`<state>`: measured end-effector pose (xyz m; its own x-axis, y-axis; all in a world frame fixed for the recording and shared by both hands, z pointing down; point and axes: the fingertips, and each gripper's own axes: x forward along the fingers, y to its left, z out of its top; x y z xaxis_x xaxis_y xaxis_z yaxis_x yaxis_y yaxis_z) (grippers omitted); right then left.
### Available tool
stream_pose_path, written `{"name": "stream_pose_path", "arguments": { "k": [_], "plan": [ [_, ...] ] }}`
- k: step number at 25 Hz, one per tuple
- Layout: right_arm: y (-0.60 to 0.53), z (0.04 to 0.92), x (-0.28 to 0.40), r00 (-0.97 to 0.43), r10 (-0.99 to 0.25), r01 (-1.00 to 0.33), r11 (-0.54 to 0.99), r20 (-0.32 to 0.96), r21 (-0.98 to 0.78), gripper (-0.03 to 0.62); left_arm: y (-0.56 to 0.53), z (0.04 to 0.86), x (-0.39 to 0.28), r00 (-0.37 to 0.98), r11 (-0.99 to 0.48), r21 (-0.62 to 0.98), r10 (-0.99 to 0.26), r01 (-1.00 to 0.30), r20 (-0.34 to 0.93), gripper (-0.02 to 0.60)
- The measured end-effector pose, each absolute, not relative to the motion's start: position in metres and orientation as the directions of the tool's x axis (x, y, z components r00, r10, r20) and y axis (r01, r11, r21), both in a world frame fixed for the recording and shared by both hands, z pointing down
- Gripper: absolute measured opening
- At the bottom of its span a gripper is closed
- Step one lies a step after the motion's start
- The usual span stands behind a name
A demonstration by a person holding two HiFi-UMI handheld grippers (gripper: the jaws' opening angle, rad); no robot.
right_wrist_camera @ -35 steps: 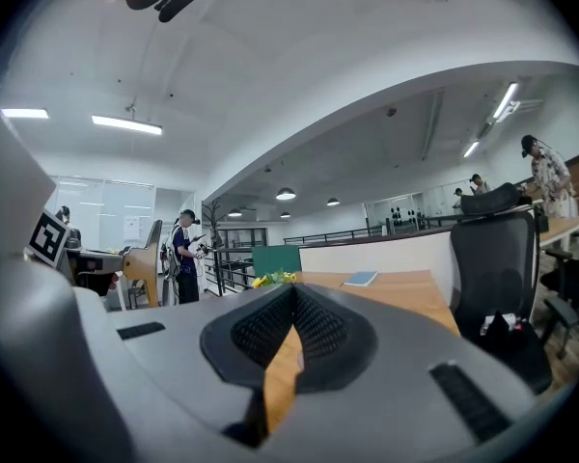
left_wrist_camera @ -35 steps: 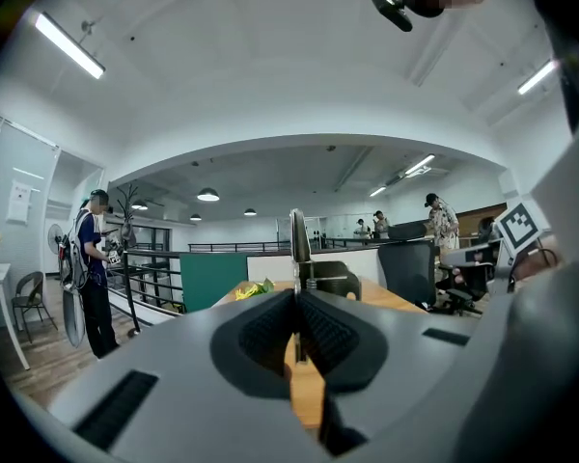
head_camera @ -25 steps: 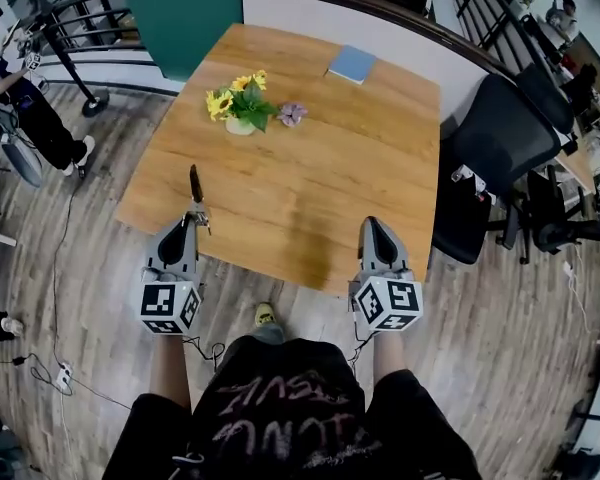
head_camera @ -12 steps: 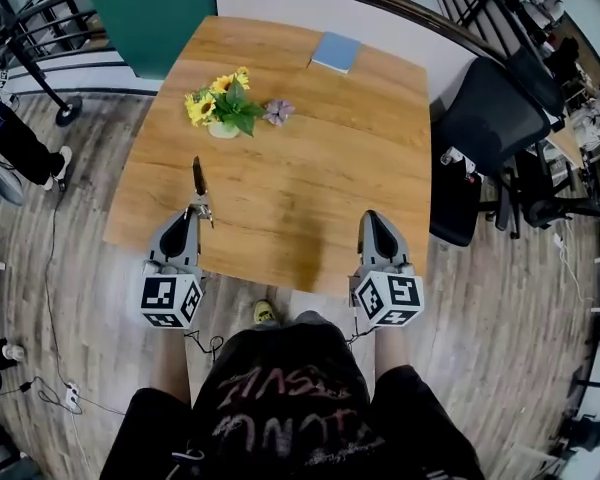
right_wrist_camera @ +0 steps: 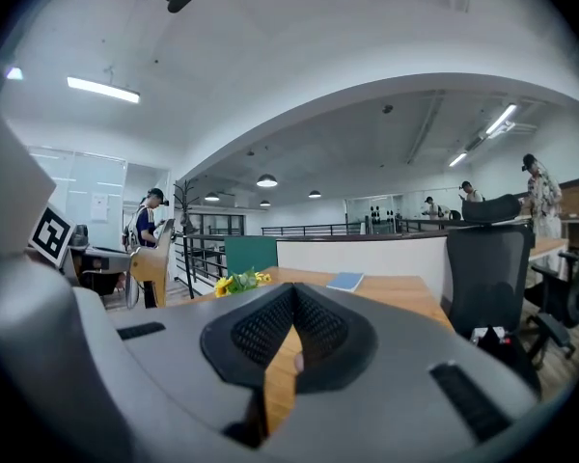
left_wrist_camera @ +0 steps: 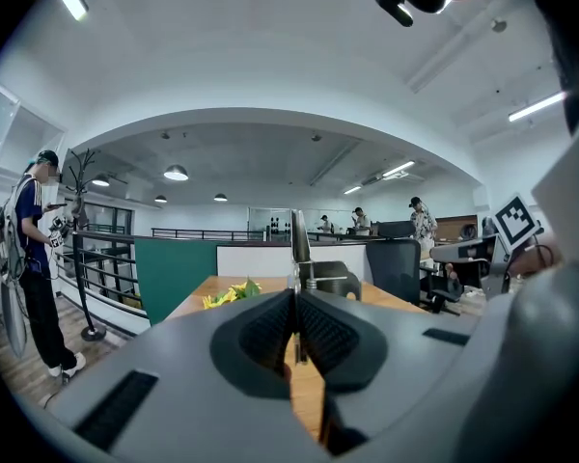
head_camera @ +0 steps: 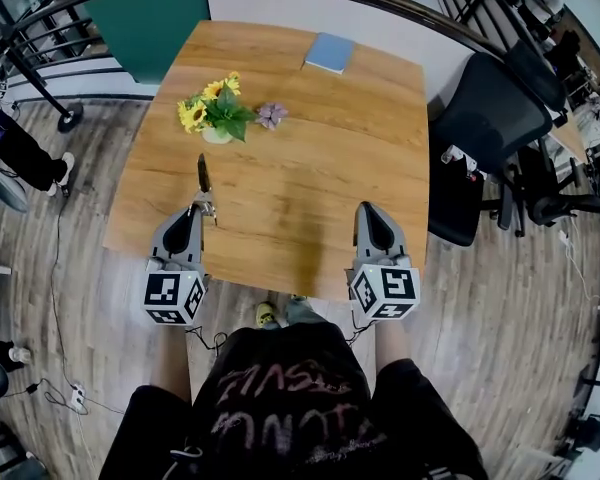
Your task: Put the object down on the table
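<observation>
Two level grippers over the table (head_camera: 310, 168): left gripper (head_camera: 196, 212) pinches a slim tool (head_camera: 203, 175), right gripper (head_camera: 368, 209) pressed together

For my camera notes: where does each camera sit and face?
Head view: on the person's head, looking steeply down at the wooden table; shows their shirt, left gripper, right gripper.
Left gripper view: on that gripper, facing across the table along shut jaws clamping a slim metal tool.
Right gripper view: on that gripper, along shut, empty jaws.
Shared: all three show the sunflowers.
</observation>
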<state>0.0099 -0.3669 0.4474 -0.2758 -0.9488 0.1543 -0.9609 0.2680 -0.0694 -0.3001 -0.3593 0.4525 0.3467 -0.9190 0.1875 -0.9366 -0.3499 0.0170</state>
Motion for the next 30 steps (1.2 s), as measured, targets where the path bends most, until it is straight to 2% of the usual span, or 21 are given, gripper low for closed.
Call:
{"name": "stream_pose_path", "arguments": {
  "k": [9, 15, 23, 30],
  "plan": [
    [-0.391, 0.445, 0.015, -0.329, -0.935, -0.944, 0.322, 0.133, -0.075, 0.005, -0.380, 0.452, -0.286, 0.321, -0.334, -0.027, -0.923, -0.942, 0.213, 0.015],
    [-0.402, 0.459, 0.024, -0.324, -0.932, -0.946, 0.315, 0.162, -0.077, 0.005, -0.393, 0.463, -0.267, 0.324, -0.370, -0.141, -0.907, -0.918, 0.269, 0.015],
    [-0.412, 0.468, 0.031, -0.342, -0.924, -0.938, 0.325, 0.169, -0.123, 0.005, -0.420, 0.481, -0.236, 0.320, -0.438, -0.332, -0.879, -0.835, 0.355, 0.015],
    [-0.423, 0.470, 0.032, -0.363, -0.918, -0.928, 0.342, 0.157, -0.145, 0.005, -0.445, 0.511, -0.214, 0.295, -0.513, -0.506, -0.843, -0.693, 0.450, 0.016]
  ]
}}
